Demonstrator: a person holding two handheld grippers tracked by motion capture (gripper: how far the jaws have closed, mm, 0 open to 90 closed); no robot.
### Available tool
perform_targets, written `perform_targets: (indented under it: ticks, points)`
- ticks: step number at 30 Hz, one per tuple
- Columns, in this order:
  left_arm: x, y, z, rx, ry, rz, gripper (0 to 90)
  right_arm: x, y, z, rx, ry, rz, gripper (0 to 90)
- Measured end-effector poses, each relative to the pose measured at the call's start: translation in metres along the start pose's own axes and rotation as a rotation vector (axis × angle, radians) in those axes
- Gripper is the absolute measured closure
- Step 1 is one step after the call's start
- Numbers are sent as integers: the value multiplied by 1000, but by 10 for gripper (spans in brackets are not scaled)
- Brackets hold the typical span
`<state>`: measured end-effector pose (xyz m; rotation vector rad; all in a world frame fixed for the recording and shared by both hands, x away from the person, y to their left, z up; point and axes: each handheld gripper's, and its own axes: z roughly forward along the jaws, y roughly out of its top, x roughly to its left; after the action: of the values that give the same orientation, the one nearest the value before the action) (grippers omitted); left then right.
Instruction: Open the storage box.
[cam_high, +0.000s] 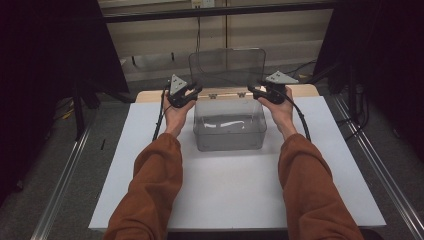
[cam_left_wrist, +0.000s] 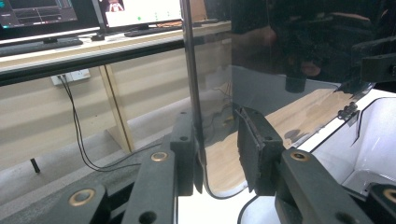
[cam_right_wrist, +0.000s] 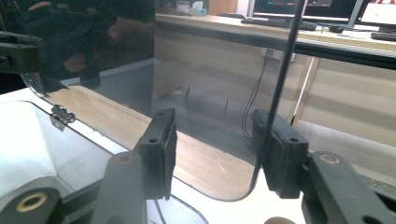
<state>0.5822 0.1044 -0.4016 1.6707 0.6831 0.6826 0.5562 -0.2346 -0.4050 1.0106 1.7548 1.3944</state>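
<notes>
A clear plastic box stands on the white board, and its smoky lid is swung up to stand upright on the rear hinges. My left gripper is at the lid's left edge, my right gripper at its right edge. In the left gripper view the lid passes between the jaws of the left gripper, its edge lying against the left pad with a wide gap to the other. In the right gripper view the lid's edge rests by the right pad of the right gripper; the jaws stand apart.
The board lies on a wooden table. Metal rails run along both sides on the floor. Behind the table is a long desk with monitors, and cables hang below it. Dark curtains flank the scene.
</notes>
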Motion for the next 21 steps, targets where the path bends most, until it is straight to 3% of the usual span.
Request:
perform_targets:
  ticks: [6, 18, 21]
  points:
    - [0, 0, 1, 9, 1, -2, 690, -3, -5, 4, 10, -19, 7, 477]
    - [1, -1, 2, 12, 7, -8, 685, 3, -6, 13, 32, 8, -13, 439]
    - [1, -1, 3, 17, -2, -9, 680, 1, -6, 13, 33, 7, -5, 475]
